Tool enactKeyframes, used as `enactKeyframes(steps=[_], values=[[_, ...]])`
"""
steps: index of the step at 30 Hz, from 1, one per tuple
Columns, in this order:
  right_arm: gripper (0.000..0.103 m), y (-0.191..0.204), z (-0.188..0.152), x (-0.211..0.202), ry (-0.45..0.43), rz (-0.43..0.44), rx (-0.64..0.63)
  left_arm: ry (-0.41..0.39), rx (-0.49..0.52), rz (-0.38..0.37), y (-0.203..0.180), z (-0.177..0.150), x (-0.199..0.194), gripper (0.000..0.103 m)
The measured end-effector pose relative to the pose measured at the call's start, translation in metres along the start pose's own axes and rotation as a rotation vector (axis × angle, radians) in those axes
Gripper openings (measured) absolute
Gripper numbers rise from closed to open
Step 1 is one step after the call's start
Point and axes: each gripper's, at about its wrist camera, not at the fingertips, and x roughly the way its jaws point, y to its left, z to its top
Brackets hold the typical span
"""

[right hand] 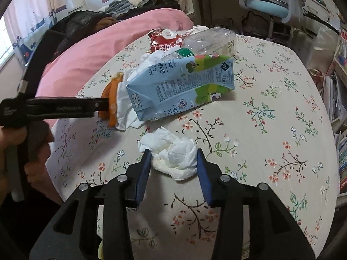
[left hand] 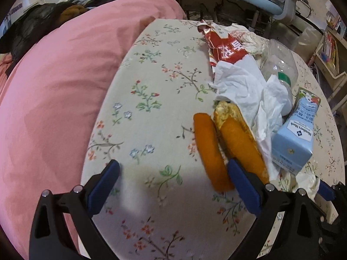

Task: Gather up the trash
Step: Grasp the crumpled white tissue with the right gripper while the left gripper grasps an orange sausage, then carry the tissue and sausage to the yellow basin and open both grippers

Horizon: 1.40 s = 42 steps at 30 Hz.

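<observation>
Trash lies on a round table with a floral cloth (left hand: 151, 99). In the left wrist view my left gripper (left hand: 173, 171) is open just before an orange peel (left hand: 211, 151), its right finger touching the peel. Behind lie white tissue (left hand: 243, 86), a red wrapper (left hand: 227, 49), a clear plastic bottle (left hand: 279, 60) and a light blue milk carton (left hand: 297, 134). In the right wrist view my right gripper (right hand: 173, 162) has its fingers on both sides of a crumpled white tissue ball (right hand: 173, 153), touching it. The carton (right hand: 184, 86), bottle (right hand: 212, 39) and peel (right hand: 110, 101) lie beyond.
A pink bedspread (left hand: 54, 86) lies left of the table (right hand: 271, 108). A blue office chair (right hand: 266, 6) stands behind, bookshelves (left hand: 329, 49) at the right. The left gripper's body (right hand: 54, 108) and the hand holding it show at left in the right wrist view.
</observation>
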Motion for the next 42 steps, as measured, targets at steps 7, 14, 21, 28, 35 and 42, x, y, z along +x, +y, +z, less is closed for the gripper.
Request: enactKeyframes(steps=[7, 14, 21, 28, 35, 42], values=[[0.048, -0.001, 0.0, 0.001, 0.0, 0.003, -0.002, -0.034, 0.023, 0.016, -0.007, 0.005, 0.002, 0.08], [0.048, 0.0, -0.002, 0.0, -0.002, -0.014, -0.015, -0.05, 0.042, -0.006, -0.011, 0.003, -0.007, 0.031], [0.028, 0.0, -0.002, -0.009, -0.034, 0.005, -0.01, -0.041, -0.084, -0.102, 0.014, -0.004, -0.016, 0.016], [0.027, 0.021, -0.013, -0.046, -0.08, 0.036, -0.051, -0.1, -0.135, -0.159, 0.028, -0.028, -0.056, 0.015], [0.027, 0.04, -0.041, -0.08, -0.082, 0.08, -0.062, -0.132, -0.088, -0.178, 0.014, -0.068, -0.082, 0.015], [0.027, 0.071, -0.083, -0.094, 0.003, 0.135, -0.102, -0.153, -0.066, -0.171, 0.01, -0.091, -0.097, 0.015]])
